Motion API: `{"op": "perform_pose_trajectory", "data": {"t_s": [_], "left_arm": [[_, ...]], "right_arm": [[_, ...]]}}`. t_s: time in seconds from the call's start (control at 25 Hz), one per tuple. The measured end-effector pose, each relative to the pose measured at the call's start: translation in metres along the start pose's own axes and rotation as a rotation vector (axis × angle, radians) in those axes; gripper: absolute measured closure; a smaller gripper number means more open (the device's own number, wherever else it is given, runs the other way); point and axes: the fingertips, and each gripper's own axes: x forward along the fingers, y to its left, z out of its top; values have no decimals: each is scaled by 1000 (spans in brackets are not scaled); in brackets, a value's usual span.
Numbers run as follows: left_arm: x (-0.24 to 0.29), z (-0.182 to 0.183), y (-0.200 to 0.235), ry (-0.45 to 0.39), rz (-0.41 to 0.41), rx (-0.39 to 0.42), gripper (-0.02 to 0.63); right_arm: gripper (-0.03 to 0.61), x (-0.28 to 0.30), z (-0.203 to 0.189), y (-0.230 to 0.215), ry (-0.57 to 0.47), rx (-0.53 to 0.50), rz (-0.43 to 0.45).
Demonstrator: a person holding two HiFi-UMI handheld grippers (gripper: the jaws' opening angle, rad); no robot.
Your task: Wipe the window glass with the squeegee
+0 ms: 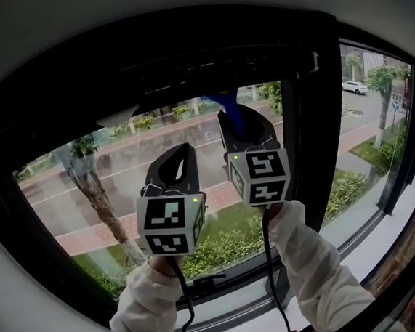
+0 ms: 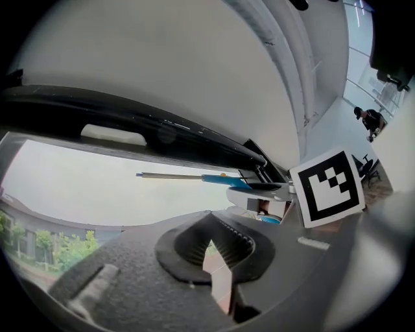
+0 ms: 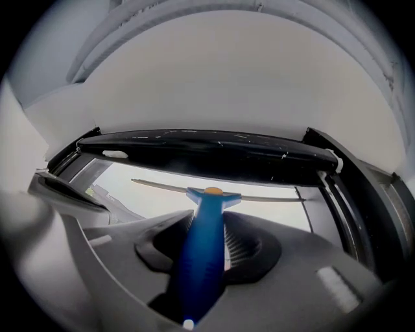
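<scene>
In the right gripper view a blue-handled squeegee runs up between the jaws of my right gripper, which is shut on the handle. Its thin blade lies across the window glass just under the dark top frame. The head view shows the right gripper raised at the glass with the squeegee's blue handle poking above it. My left gripper hangs lower and to the left, shut and holding nothing. From the left gripper I see the squeegee side-on.
A thick dark mullion stands just right of the right gripper, with another pane beyond it. The white sill runs below the person's sleeves. Outside are a tree trunk, hedges and a wet road.
</scene>
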Motion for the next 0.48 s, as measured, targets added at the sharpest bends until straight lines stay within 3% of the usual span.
{"op": "perform_pose_trajectory", "data": {"t_s": [0.48], "left_arm": [[-4, -23, -2, 42, 8, -36, 614]], "right_arm": [[430, 6, -10, 0, -28, -25, -27]]}}
